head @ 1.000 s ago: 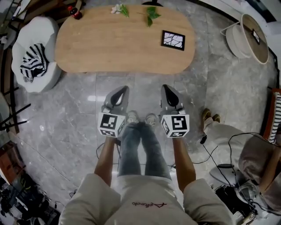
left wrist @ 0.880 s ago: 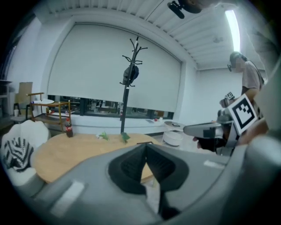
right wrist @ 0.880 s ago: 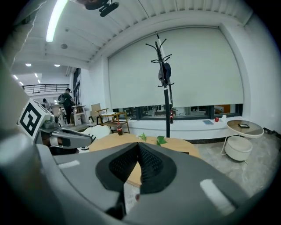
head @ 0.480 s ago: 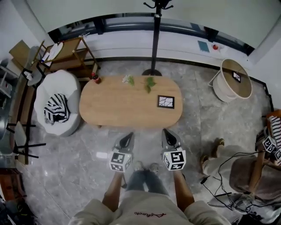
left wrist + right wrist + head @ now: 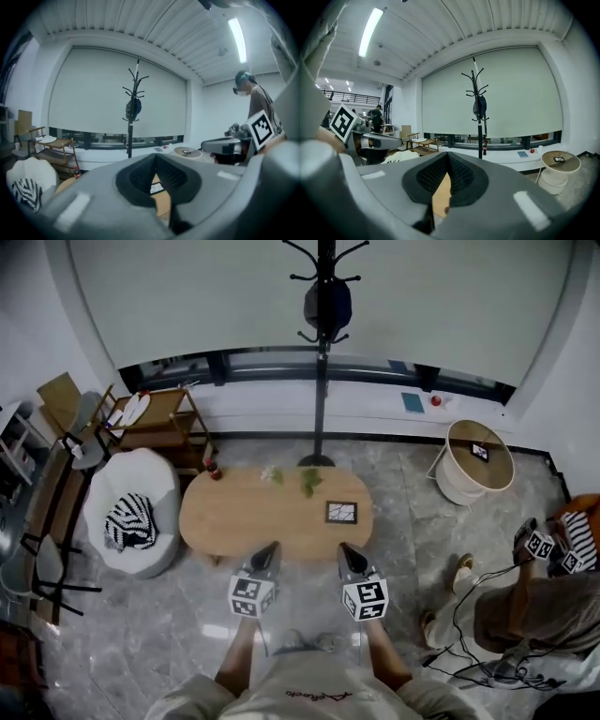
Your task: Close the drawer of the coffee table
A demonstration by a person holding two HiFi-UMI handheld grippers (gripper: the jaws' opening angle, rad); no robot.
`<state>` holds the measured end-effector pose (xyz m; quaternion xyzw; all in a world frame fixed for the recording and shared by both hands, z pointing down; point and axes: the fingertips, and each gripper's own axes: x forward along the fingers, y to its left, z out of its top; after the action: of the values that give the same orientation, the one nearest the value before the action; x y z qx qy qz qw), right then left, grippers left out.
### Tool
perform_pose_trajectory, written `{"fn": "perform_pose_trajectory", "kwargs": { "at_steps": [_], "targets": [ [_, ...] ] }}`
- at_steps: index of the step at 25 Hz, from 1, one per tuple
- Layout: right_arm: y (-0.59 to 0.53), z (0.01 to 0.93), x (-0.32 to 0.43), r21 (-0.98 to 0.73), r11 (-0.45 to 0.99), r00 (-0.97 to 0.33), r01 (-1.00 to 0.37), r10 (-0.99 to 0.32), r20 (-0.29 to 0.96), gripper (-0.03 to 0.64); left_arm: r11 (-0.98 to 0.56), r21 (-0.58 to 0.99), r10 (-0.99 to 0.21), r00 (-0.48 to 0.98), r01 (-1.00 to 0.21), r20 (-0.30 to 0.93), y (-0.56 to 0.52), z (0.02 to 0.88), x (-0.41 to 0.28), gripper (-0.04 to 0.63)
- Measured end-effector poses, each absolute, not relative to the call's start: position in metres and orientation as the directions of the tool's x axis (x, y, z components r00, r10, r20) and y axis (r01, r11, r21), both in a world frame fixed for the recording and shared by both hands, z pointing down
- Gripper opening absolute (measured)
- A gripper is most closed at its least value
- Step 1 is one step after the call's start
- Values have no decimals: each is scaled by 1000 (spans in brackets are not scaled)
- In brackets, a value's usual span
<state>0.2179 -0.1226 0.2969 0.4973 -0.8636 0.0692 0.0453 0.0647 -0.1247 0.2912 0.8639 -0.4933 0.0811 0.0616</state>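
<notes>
The oval wooden coffee table (image 5: 272,512) stands just beyond both grippers in the head view; no drawer front shows on it from above. My left gripper (image 5: 269,547) and right gripper (image 5: 345,549) are held side by side over the floor, tips pointing at the table's near edge without touching it. Both are shut and hold nothing. In the left gripper view the left gripper (image 5: 156,161) has its jaws meeting, with a strip of the table top (image 5: 162,205) showing below them. The right gripper (image 5: 448,158) looks the same, with the table top (image 5: 440,197) behind it.
On the table are a framed picture (image 5: 341,513), small plants (image 5: 307,481) and a red bottle (image 5: 214,470). A white beanbag (image 5: 131,521) sits left of it, a coat stand (image 5: 323,352) behind, a round side table (image 5: 478,460) right. A seated person (image 5: 525,606) and cables occupy the near right.
Both grippers have risen together, still shut. The head view has pulled up and back, so the table looks smaller and farther, and the wall, window and coat stand have come into view.
</notes>
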Motion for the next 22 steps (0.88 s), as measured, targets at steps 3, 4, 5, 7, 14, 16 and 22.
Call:
{"fn": "perform_pose_trajectory", "kwargs": {
  "at_steps": [3, 4, 5, 7, 14, 16, 22],
  "targets": [
    [-107, 280, 221, -66, 485, -490, -872, -862, 127, 5, -511, 21, -846, 507, -859, 165, -114, 265, 68, 0],
    [-102, 275, 221, -60, 484, -488, -873, -865, 120, 5, -513, 16, -847, 509, -858, 153, -112, 257, 68, 0],
    [-98, 271, 222, -55, 482, -485, -874, -867, 114, 5, -516, 8, -848, 511, -857, 141, -109, 251, 68, 1],
    [-88, 265, 224, -48, 477, -479, -878, -872, 101, 5, -518, -9, -849, 514, -855, 122, -104, 239, 66, 0],
    [-65, 254, 223, -32, 456, -457, -889, -885, 84, 5, -515, -34, -855, 512, -856, 80, -89, 216, 61, 0],
    [-59, 252, 222, -29, 457, -457, -889, -885, 86, 5, -521, -35, -852, 517, -853, 88, -81, 218, 62, 0],
    [-56, 252, 215, -23, 472, -472, -881, -874, 112, 5, -511, -13, -855, 507, -859, 107, -76, 223, 59, 0]
  ]
}}
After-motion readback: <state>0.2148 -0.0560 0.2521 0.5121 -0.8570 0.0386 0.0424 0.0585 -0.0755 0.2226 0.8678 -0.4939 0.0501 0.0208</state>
